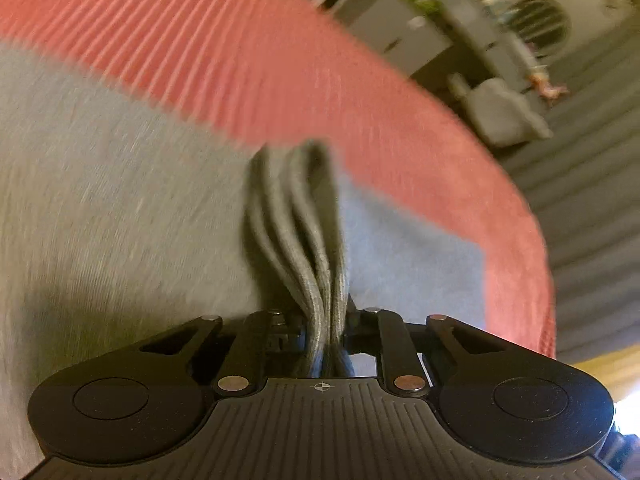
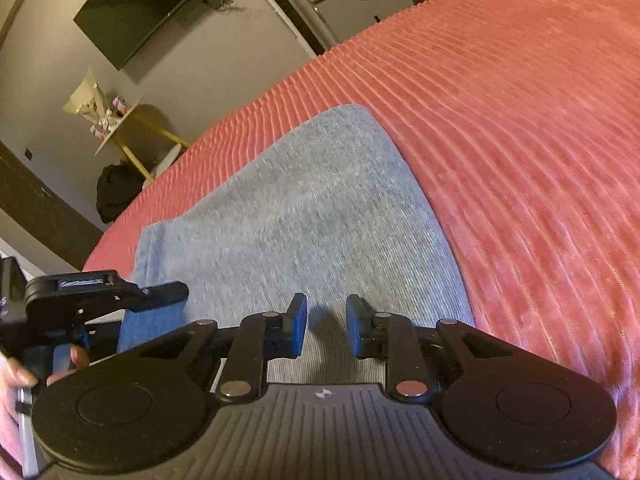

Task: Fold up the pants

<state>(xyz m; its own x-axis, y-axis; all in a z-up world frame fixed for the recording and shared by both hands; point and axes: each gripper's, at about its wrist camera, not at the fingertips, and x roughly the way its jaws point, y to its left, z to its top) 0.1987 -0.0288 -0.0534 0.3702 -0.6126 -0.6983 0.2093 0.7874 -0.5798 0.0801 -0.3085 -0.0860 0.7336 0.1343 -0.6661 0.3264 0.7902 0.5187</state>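
We have the grey pants (image 2: 304,208) lying flat on the red ribbed bedspread (image 2: 520,140), already folded into a compact stack. From our right gripper (image 2: 326,330) the cloth runs forward and a little to the left, and its long axis goes away from us toward the far rounded corner. The right gripper stands just over the near edge of the stack. Its blue pads (image 2: 298,320) are a narrow gap apart, and we see only flat cloth below that gap, nothing pinched between them.

Our left gripper (image 1: 326,320) is closed tight on a bunch of several grey layers (image 1: 304,224), which rise out of the jaws like thick cords. In the right wrist view, the left gripper (image 2: 108,292) sits at the near left corner of the pants, with a hand (image 2: 24,372) behind it. So the left side already holds the fabric, and the right side is nearer to the free near edge.

We judge that the next move depends on the right gripper taking this near edge. The bedspread around the pants is bare. A small table (image 2: 120,128) and a dark bag (image 2: 118,196) stand well apart, beyond the bed.
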